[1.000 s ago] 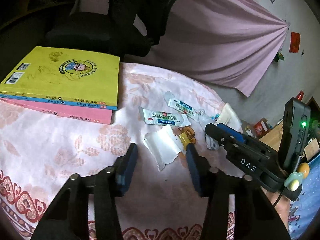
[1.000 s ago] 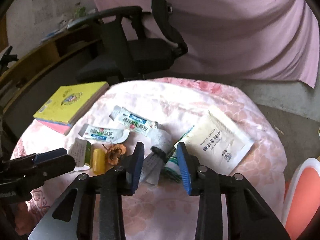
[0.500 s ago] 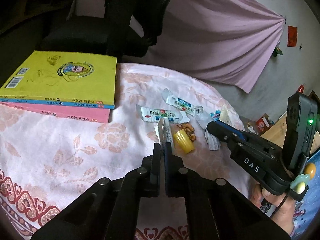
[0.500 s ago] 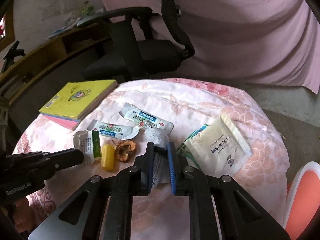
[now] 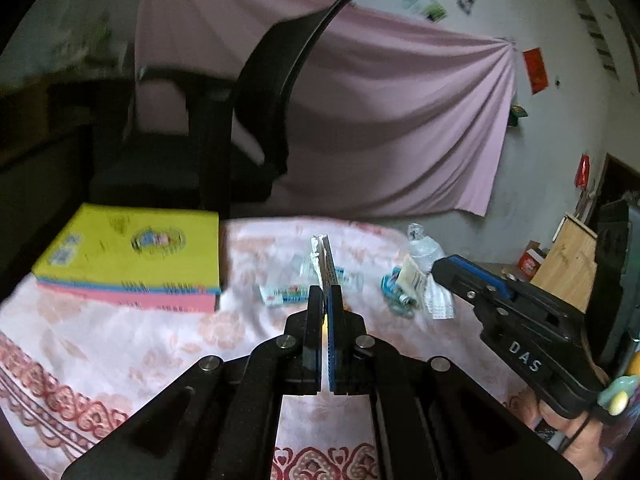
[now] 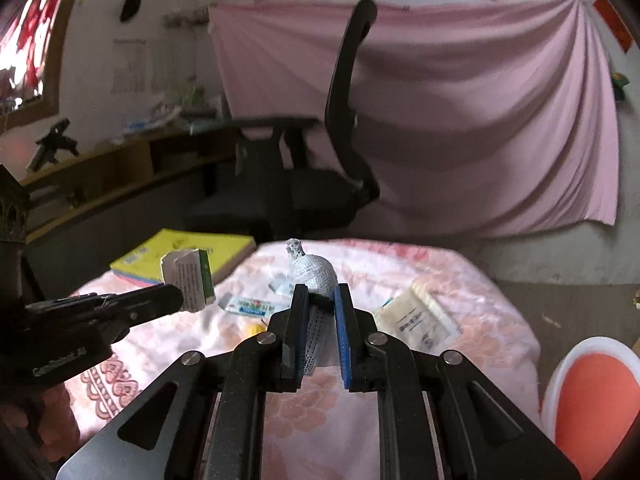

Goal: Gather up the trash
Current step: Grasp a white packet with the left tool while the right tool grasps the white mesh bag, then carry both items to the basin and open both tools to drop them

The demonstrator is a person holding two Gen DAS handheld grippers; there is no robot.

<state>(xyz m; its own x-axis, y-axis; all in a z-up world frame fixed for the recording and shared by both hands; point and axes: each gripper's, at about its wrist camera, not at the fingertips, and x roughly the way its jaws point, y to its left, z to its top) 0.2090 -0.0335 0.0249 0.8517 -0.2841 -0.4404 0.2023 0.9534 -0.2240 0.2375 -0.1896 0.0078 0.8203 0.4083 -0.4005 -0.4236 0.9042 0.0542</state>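
Note:
My left gripper (image 5: 325,293) is shut on a flattened white and green paper carton (image 5: 322,256), held edge-on above the table. In the right wrist view that carton (image 6: 188,280) sticks up from the left gripper's tip (image 6: 176,297). My right gripper (image 6: 319,298) is shut on a bundled white foam mesh net (image 6: 314,272), lifted off the cloth. From the left wrist view the net (image 5: 438,300) hangs under the right gripper (image 5: 440,267). A blue-green sachet (image 6: 250,305), a beige sachet (image 6: 416,318) and a small yellow piece (image 6: 253,328) lie on the table.
The round table has a pink floral cloth (image 5: 120,340). A stack of books with a yellow cover (image 5: 132,256) sits at its left. A black office chair (image 6: 320,192) stands behind the table. An orange and white round object (image 6: 592,396) is at the lower right.
Both grippers went from open around their pieces to shut on them. Both then rose and tilted up, lifting the carton and the mesh net off the table.

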